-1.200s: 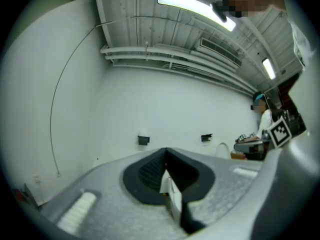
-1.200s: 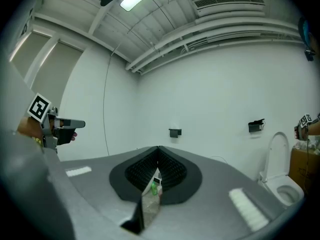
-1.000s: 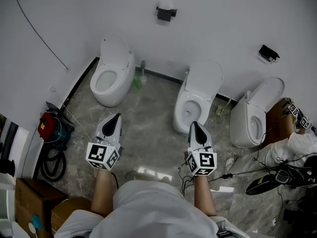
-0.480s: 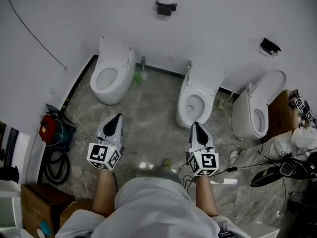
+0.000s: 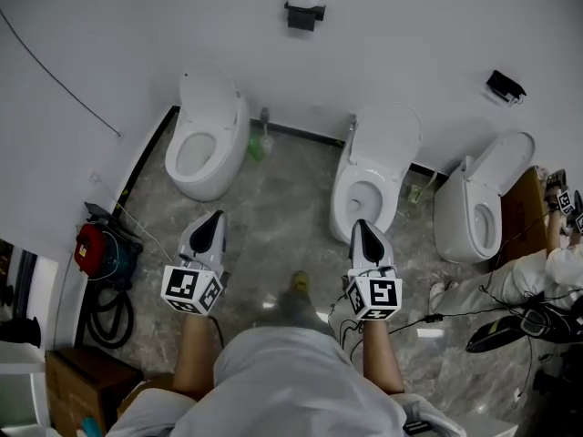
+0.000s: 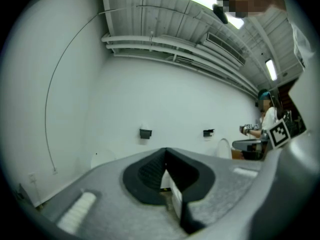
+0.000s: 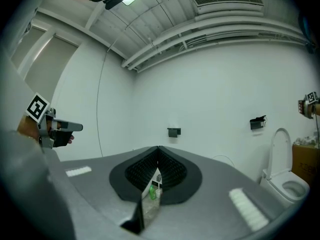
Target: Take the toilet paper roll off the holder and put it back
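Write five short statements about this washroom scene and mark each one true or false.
1. Three white ceramic toilets stand in a row along the white wall. True.
2. The left gripper is clamped on a toilet paper roll. False: its jaws are together with nothing between them.
3. The right gripper is shut and empty. True.
4. The black wall-mounted holder sits between the right gripper's jaws. False: it is up on the wall beyond the toilets, well clear of both grippers.
5. A green bottle stands on the floor near the wall, between the left and middle toilets. True.
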Tool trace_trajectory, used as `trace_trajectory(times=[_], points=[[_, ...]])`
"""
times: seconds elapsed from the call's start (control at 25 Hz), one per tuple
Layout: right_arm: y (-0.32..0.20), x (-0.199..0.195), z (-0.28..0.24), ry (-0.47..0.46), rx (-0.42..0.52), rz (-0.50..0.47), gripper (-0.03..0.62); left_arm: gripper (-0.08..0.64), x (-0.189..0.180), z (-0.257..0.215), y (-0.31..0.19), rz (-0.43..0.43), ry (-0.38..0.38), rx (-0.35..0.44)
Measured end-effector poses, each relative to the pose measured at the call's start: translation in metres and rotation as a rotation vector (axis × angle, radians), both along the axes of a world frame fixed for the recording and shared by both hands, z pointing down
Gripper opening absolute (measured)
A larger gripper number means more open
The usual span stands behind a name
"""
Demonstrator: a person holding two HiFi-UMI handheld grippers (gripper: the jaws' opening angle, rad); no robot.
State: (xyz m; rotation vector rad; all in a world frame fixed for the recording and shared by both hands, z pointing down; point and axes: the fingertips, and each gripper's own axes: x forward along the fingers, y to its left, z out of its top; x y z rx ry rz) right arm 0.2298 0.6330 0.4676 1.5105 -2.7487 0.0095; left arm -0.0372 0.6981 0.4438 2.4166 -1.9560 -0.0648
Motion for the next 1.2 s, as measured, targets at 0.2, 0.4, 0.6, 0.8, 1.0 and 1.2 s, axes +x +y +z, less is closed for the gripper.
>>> trace_trajectory(times=[0.2,0.4,0.6,0.8,1.0,1.2], points=[[-0.049,-0.009,0.004,-0.004,-0.004,-0.023,-0.002,-0.002,-0.010,0.004,-0.044,-0.032,-0.002,-0.015],[-0.108,-0.010,0.006,-0.002,-0.009,-0.045,-0.002,-0.002,-0.009,0.010,-0.100,-0.041,0.000,-0.036],[-0.166,-0.003,0.008,0.022,-0.014,-0.047,-0.002,-0.002,0.001,0.011,-0.159,-0.035,0.003,-0.053],[-0.218,0.005,0.007,0.016,-0.020,-0.058,-0.002,-0.002,0.014,0.000,-0.210,-0.036,-0.025,-0.044],[-0.256,0.002,0.002,-0.010,-0.014,-0.073,-0.002,-0.002,0.014,-0.005,-0.241,-0.048,-0.039,-0.044],[-0.274,-0.004,0.002,-0.013,-0.012,-0.104,-0.002,-0.002,0.005,-0.010,-0.254,-0.074,-0.038,-0.037]])
